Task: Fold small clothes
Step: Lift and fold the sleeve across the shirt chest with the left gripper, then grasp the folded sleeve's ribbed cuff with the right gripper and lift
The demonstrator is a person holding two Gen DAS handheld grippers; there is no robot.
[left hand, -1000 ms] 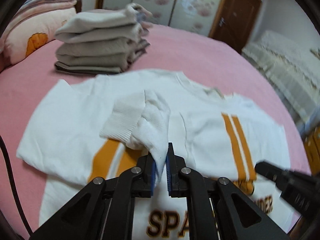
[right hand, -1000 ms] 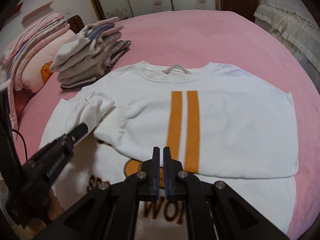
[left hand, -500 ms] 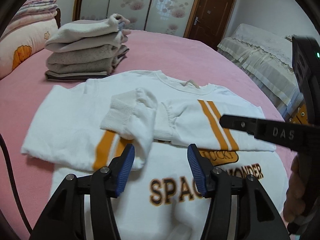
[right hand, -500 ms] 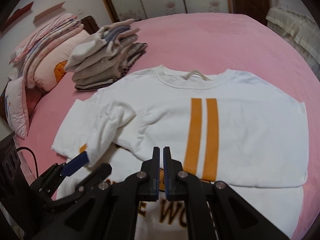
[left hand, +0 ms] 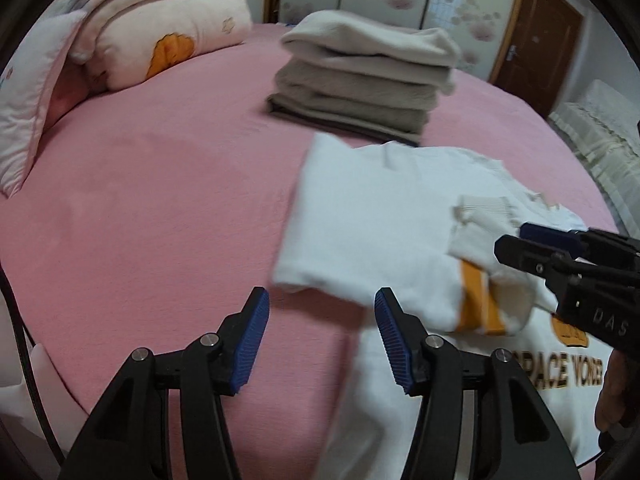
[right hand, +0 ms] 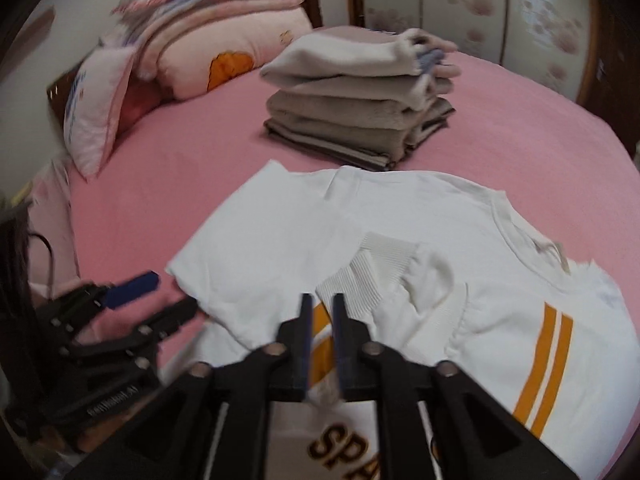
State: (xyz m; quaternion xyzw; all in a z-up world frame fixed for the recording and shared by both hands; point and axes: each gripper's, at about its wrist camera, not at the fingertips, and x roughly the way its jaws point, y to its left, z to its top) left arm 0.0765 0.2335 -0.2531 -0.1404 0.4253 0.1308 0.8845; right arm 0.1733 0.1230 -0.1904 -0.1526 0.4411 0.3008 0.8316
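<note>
A white sweatshirt (right hand: 400, 220) with orange stripes and dark lettering lies flat on the pink bed, both sleeves folded across its chest; it also shows in the left wrist view (left hand: 380, 216). My left gripper (left hand: 320, 320) is open and empty, above the bed at the sweatshirt's left folded edge; it shows in the right wrist view (right hand: 132, 292) too. My right gripper (right hand: 320, 312) is slightly open, holds nothing, and hovers over the folded sleeve cuffs (right hand: 368, 272). In the left wrist view it (left hand: 520, 240) reaches in from the right.
A stack of folded beige and grey clothes (left hand: 360, 88) sits behind the sweatshirt, also in the right wrist view (right hand: 356, 100). Pink pillows and folded blankets (left hand: 160, 40) lie at the far left. A black cable (left hand: 24, 340) hangs at the bed's left edge.
My left gripper let go of the left sleeve, opened wide and swung left to the sweatshirt's edge. My right gripper moved left over the folded cuffs and its jaws parted slightly.
</note>
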